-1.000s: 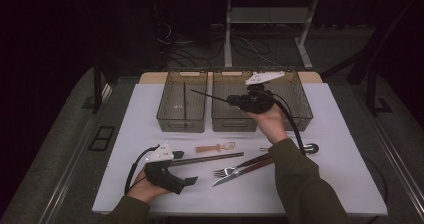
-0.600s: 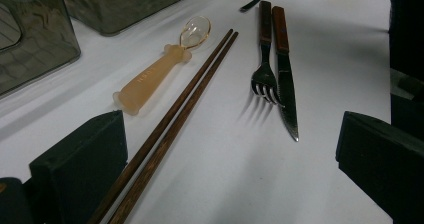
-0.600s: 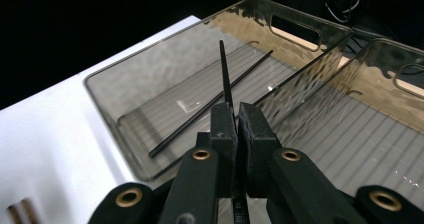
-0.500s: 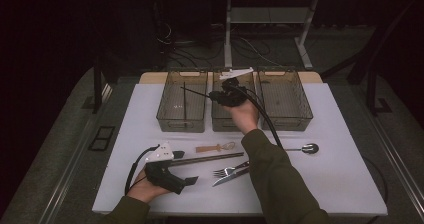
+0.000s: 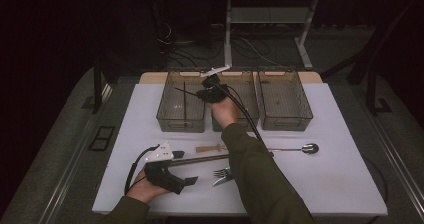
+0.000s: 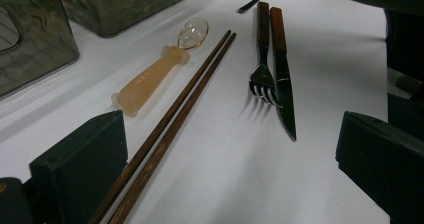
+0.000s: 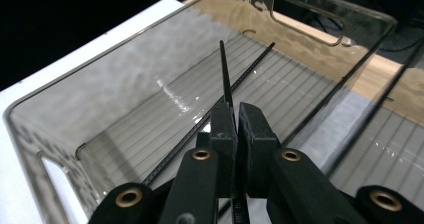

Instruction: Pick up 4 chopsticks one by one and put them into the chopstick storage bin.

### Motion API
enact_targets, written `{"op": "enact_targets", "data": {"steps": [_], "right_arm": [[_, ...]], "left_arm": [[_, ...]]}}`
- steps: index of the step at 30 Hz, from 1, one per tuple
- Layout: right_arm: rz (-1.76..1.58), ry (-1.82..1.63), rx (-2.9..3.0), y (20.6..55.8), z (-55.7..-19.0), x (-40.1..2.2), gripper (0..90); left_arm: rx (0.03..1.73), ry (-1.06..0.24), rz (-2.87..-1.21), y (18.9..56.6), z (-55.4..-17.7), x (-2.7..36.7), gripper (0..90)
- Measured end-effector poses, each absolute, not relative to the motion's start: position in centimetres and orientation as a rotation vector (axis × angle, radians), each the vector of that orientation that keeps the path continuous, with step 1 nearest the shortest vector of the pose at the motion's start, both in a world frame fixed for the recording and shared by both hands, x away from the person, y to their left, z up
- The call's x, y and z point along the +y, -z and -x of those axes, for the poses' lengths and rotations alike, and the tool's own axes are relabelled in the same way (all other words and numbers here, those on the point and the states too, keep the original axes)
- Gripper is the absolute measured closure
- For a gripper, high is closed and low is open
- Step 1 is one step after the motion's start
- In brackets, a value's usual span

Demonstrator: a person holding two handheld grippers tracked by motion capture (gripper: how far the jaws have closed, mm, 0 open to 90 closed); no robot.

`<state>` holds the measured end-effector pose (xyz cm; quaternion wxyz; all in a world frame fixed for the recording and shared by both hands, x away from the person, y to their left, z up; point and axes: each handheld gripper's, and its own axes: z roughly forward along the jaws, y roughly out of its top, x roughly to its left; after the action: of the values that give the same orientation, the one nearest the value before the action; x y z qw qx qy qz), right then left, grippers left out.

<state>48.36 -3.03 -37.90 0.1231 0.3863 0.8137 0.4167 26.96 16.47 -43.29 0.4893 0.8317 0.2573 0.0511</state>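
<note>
Pinching a thin black chopstick (image 7: 223,74) between its pressed-together jaws, the right gripper (image 5: 212,91) hangs over the left of three clear plastic bins (image 5: 181,104) at the far side of the desk (image 5: 340,184). Seen from the right gripper view, the stick is slender, dark and straight, tapering to a fine point that reaches out over the bin's ribbed floor (a second black chopstick (image 7: 210,116) already lies slantwise on that floor). From the high view, the held stick juts leftward from the gripper, above the bin.

Near the front edge of the desk, the left gripper (image 5: 187,181) rests in the person's hand, jaws spread wide with nothing between the pads. Just ahead of it lies a pair of brown wooden chopsticks (image 6: 172,119), side by side, with a pale amber baby spoon (image 6: 160,69) to one side and a fork (image 6: 262,59) and knife (image 6: 282,69) with dark wooden handles to the other. A metal spoon (image 5: 295,148) lies farther right.
</note>
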Motion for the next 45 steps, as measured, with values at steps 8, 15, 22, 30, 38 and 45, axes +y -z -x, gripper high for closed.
{"op": "enact_targets", "data": {"steps": [8,15,22,30,38,45], "right_arm": [[-1.120,-1.165,2.387,38.1,-48.9,-1.3,84.8],[-1.118,-1.177,2.381,37.9,-48.8,-1.2,62.2],[-1.107,-1.242,2.405,37.0,-48.3,-1.8,46.8],[-1.010,-1.303,2.420,35.8,-46.6,-3.2,37.5],[-0.958,-1.326,2.471,35.4,-44.5,-5.8,24.9],[-0.938,-1.365,2.451,35.6,-42.6,-8.9,17.9]], "left_arm": [[0.621,-0.121,-2.018,43.2,-27.0,16.5,0.0],[0.620,-0.123,-2.016,43.2,-27.0,16.5,0.0],[0.620,-0.128,-2.021,43.3,-27.1,16.6,0.0],[0.621,-0.127,-2.017,43.2,-27.1,16.6,0.0],[0.624,-0.128,-2.012,43.3,-27.0,16.5,0.0],[0.618,-0.126,-2.018,43.3,-27.0,16.4,0.0]]}}
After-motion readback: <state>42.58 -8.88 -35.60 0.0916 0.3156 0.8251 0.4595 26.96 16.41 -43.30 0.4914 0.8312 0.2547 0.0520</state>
